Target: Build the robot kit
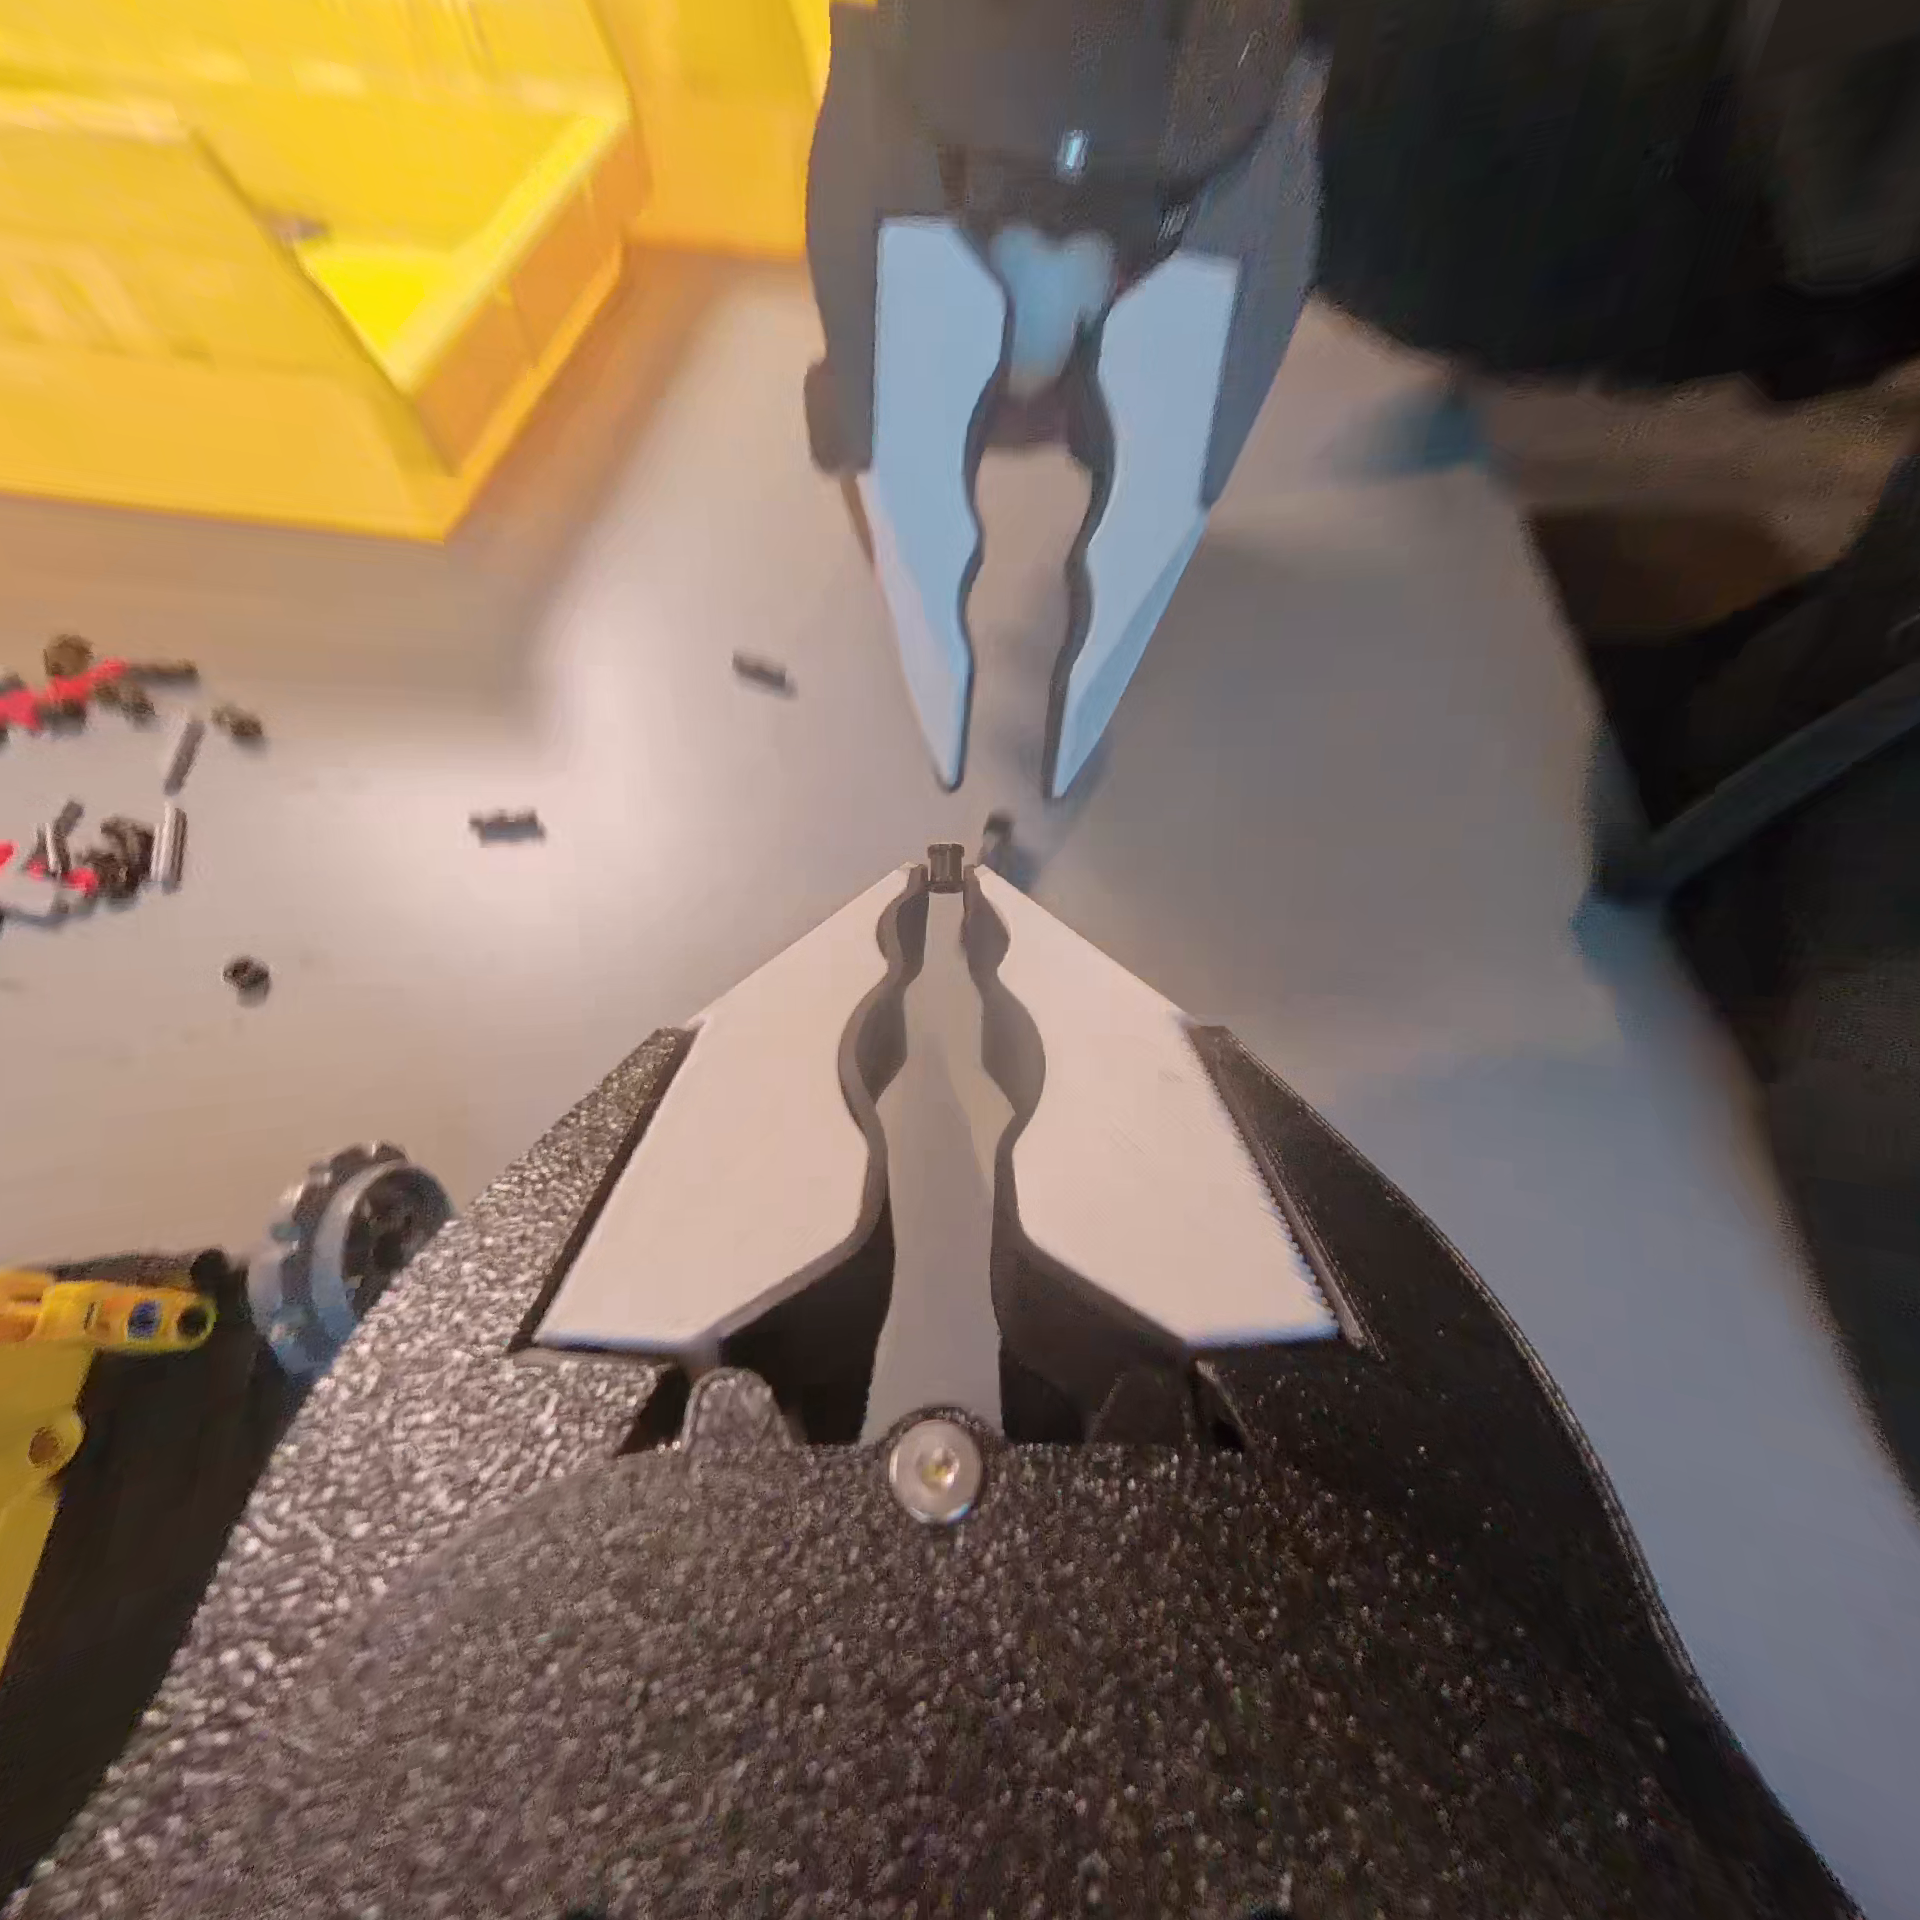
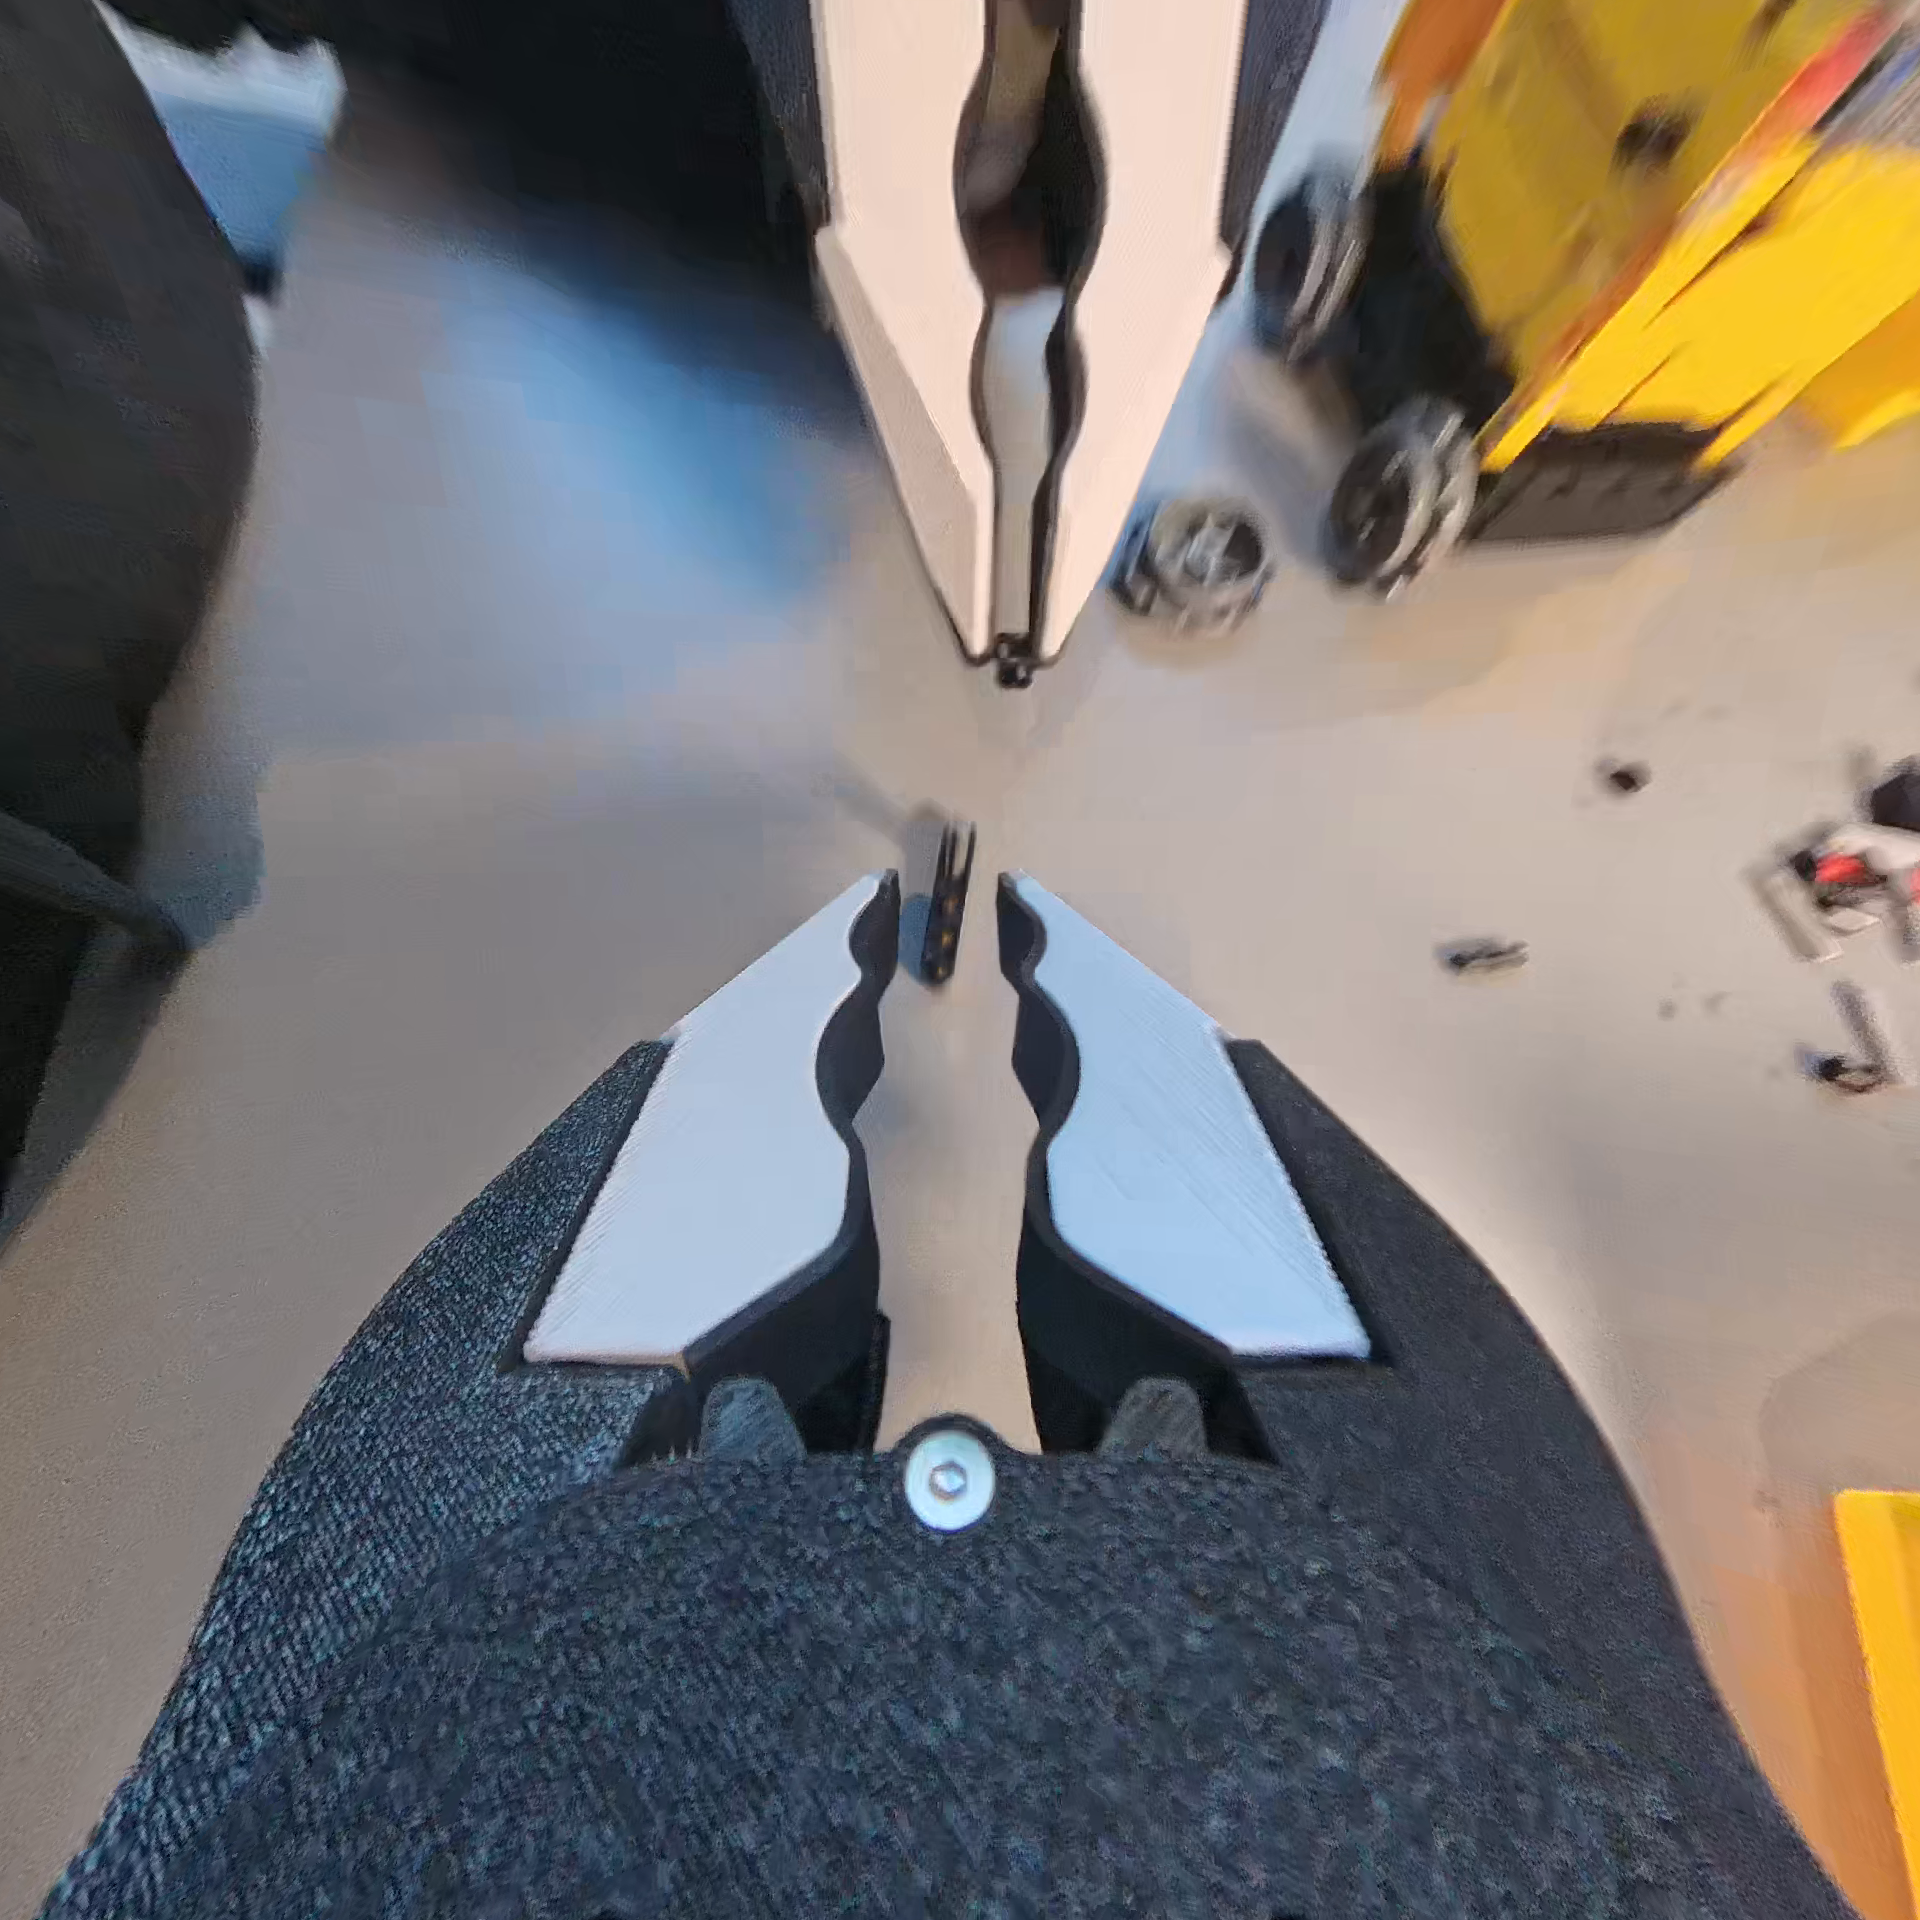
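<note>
My left gripper [image 1: 943, 878] is shut on a small black bushing-like piece [image 1: 943, 868], pinched at the very fingertips above the pale table [image 1: 520, 1039]. The right wrist view shows the same grip from the front, the piece [image 2: 1010, 663] poking out of the closed tips. My right gripper [image 2: 945, 883] faces the left one and is open. A black connector pin [image 2: 945, 914] lies on the table between its fingers, with a gap to each pad. In the left wrist view the right gripper [image 1: 1003, 784] hangs open just above that pin [image 1: 1000, 831].
Yellow bins [image 1: 312, 260] stand at the back left. A yellow and black toy vehicle with wheels [image 2: 1558, 312] and a loose wheel [image 2: 1195, 561] sit near the left gripper. Small black and red parts [image 1: 104, 779] are scattered on the table. A dark chair [image 1: 1766, 727] is at the right. Spacing between my two grippers at the tips: around 4 cm.
</note>
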